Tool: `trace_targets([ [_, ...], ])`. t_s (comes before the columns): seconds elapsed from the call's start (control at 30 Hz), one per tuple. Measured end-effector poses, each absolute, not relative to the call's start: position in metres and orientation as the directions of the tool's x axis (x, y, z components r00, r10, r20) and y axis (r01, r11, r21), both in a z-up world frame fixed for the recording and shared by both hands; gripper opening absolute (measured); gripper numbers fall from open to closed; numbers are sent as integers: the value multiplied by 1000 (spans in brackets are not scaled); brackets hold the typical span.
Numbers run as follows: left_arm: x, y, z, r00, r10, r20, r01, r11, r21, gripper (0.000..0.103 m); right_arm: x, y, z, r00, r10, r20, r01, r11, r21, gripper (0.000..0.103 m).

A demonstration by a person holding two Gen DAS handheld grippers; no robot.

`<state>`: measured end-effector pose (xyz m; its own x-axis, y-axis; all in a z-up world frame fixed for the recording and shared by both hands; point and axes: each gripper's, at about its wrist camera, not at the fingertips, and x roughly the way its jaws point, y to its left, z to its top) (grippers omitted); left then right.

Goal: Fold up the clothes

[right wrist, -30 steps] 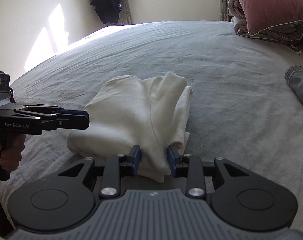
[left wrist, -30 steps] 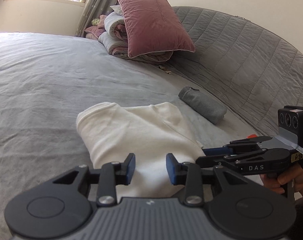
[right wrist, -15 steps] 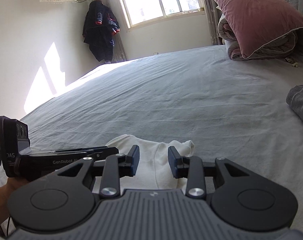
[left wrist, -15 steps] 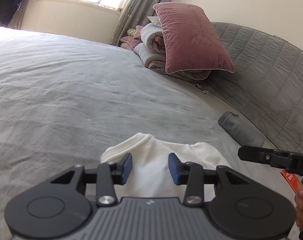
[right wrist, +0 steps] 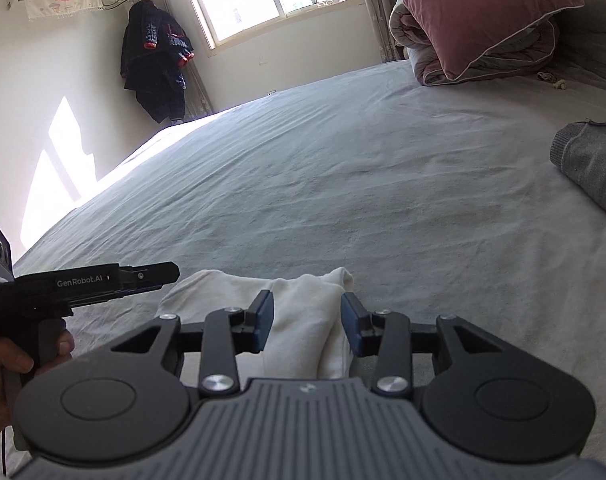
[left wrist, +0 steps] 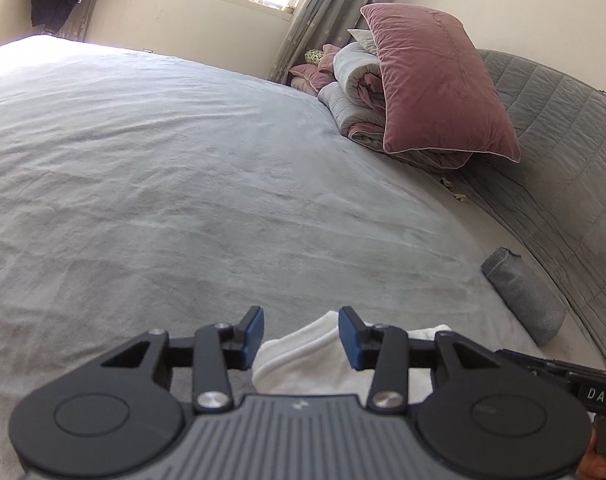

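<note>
From the left wrist, the left gripper (left wrist: 299,334) stands with its blue-padded jaws wide apart and nothing between them; a white garment (left wrist: 303,360) lies on the grey bed (left wrist: 183,184) just past and below the fingertips, showing as a soft, rounded, layered bundle, most of it hidden behind the gripper body. To the right a rolled grey garment (left wrist: 523,296) rests near the quilted headboard (left wrist: 563,152), well apart from the white one, and a pink pillow (left wrist: 435,84) leans on a stack of folded bedding (left wrist: 355,96) in the far corner. The other tool's black barrel enters at the lower right. From the right wrist, the right gripper (right wrist: 307,322) is likewise spread wide and grips nothing; the white garment (right wrist: 303,320) sits directly beneath and ahead of it as a compact, lumpy packet with a doubled edge toward the right. The left gripper (right wrist: 159,274) reaches in from the left, held by a hand (right wrist: 7,364), its tip just beside the packet's left corner. The garment already lies folded small, so the scene fits either tidying the last fold or leaving it. If more shaping is meant, each jaw should probably close on all layers at an edge, both tools moving evenly so the packet does not slump open
</note>
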<state>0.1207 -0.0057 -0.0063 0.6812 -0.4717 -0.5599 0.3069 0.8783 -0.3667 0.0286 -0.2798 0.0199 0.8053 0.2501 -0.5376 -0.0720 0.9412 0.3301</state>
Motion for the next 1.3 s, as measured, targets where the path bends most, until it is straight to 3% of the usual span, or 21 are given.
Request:
trace_targets([
  [0.27,97,15,-15,614,-503,-608,213,847,-486,65,25,-295,11,743,289,-604,-10,906,422,59],
  [0.47,79,17,-38,539,-585,-607,148,775,-615,67,21,-317,-7,674,381,-633,133,780,611,66],
  [0.7,59,17,-61,525,-664,-532,156,690,-707,70,15,-334,-32,646,511,-567,213,592,777,68],
  [0.8,55,18,-68,548,-681,-486,179,662,-728,70,12,-333,-34,636,542,-549,188,581,792,68],
  [1.1,59,5,-62,576,-635,-515,129,692,-710,73,9,-318,-29,647,523,-555,132,639,757,71],
  [1.3,59,8,-61,585,-611,-533,102,708,-699,61,15,-291,-23,660,457,-595,103,730,675,61],
])
